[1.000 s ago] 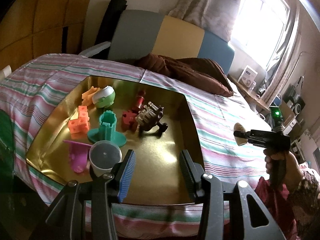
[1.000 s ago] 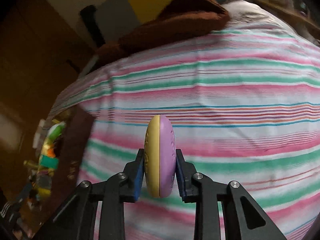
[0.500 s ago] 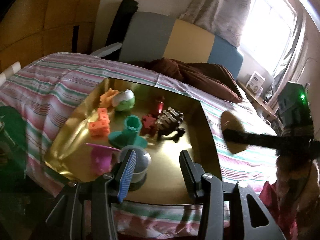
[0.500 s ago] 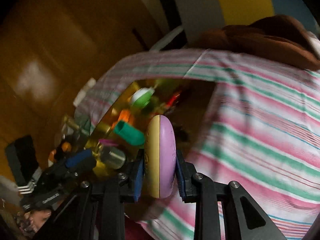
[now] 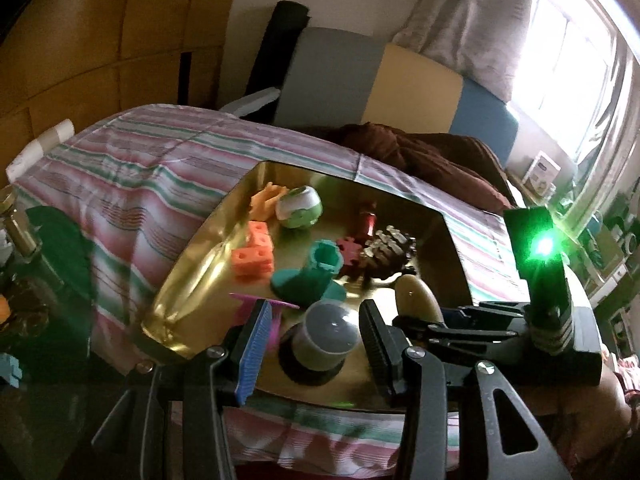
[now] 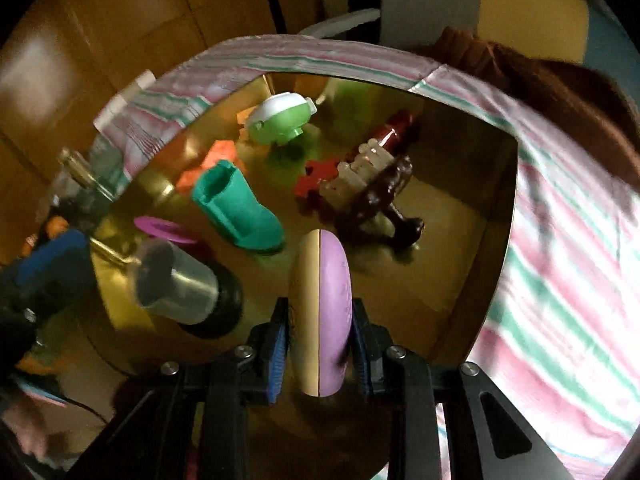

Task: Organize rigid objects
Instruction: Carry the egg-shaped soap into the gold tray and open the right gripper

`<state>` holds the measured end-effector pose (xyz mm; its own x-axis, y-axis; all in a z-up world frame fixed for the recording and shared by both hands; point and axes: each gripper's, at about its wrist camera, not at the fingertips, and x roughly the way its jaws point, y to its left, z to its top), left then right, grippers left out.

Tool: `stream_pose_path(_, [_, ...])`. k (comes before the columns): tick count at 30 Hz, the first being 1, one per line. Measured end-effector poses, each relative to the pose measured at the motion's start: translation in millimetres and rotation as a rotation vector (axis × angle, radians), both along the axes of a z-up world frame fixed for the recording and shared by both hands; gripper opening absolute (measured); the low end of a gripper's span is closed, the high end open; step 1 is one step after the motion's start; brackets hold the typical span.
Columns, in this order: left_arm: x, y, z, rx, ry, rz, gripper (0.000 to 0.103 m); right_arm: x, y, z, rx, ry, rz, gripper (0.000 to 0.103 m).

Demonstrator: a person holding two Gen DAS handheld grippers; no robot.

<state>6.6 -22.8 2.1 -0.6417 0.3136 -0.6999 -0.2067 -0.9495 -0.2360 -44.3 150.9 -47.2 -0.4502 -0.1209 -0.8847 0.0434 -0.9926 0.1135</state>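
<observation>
A: Item, right tool (image 6: 319,334)?
B: Clamped on a yellow-and-purple disc (image 6: 320,316), held on edge over the near part of the gold tray (image 6: 452,280) (the tray lies on the striped bedspread (image 6: 568,248)).
A: Item, left tool (image 5: 312,344)?
B: Jaws wide apart, holding nothing, at the tray's near rim, the grey cup (image 5: 326,332) showing between them.
A: Tray contents?
B: Teal boot-shaped piece (image 6: 240,210), green-and-white ball (image 6: 282,118), orange blocks (image 5: 254,258), brown toy (image 6: 376,196), magenta disc (image 6: 166,230).
</observation>
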Motion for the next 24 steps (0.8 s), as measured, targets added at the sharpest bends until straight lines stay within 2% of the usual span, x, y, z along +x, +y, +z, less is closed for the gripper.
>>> stream_pose_path(5, [-3, -5, -3, -0.005, -0.020, 0.034, 0.046, -1, 1, -3, 0.093, -0.007, -0.015, 0.030])
stream_pose_path(12, [-2, -5, -3, 0.006, -0.021, 0.024, 0.046, 12, -3, 5, 0.089, 0.035, -0.022, 0.033])
stream_pose_path(17, [-1, -4, 0, 0.003, -0.005, 0.024, 0.046, 21, -9, 16, 0.099, 0.078, -0.035, 0.040])
stream_pose_path(22, [-5, -9, 1, -0.020, -0.007, 0.077, 0.046, 30, -9, 25, 0.093, 0.114, -0.058, 0.050])
stream_pose_path(24, [-6, -12, 1, -0.025, -0.008, 0.103, 0.046, 33, -8, 29, 0.087, 0.127, -0.071, 0.059])
